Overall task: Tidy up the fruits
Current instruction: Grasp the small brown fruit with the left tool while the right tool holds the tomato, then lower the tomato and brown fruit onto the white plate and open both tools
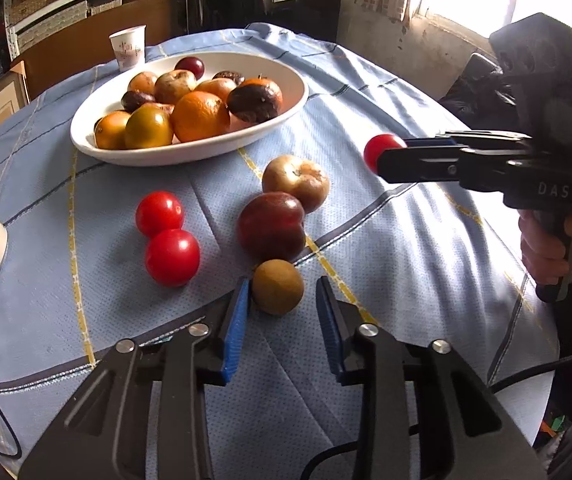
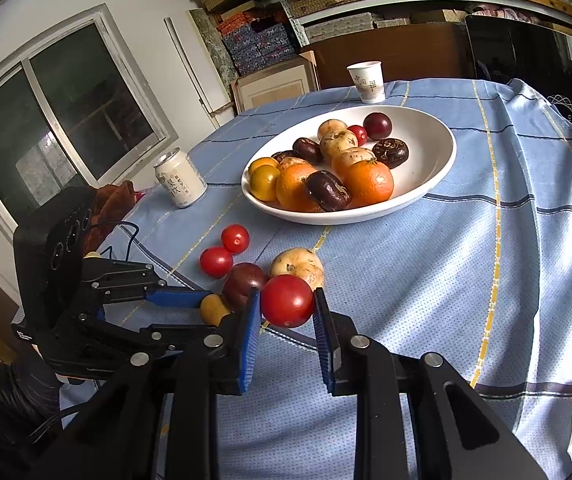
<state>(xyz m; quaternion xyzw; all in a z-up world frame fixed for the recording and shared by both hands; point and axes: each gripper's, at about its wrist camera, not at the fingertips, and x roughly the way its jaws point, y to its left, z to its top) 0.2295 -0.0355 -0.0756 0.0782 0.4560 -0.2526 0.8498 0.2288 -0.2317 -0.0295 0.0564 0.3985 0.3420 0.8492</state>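
Right gripper (image 2: 287, 307) was clamped on a red tomato (image 2: 287, 301), held above the blue tablecloth (image 2: 446, 280); left gripper (image 1: 283, 292) sat low over the cloth, jaws narrow around a small brown fruit (image 1: 277, 287), left pad touching, right pad just clear; white bowl (image 2: 430, 184) of fruit sat beyond, loose tomatoes (image 1: 166, 236) near.

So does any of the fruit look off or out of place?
Yes. Several dark, shrivelled fruits lie among the oranges in the white bowl and look spoiled. Five fruits remain on the tablecloth, outside the bowl.
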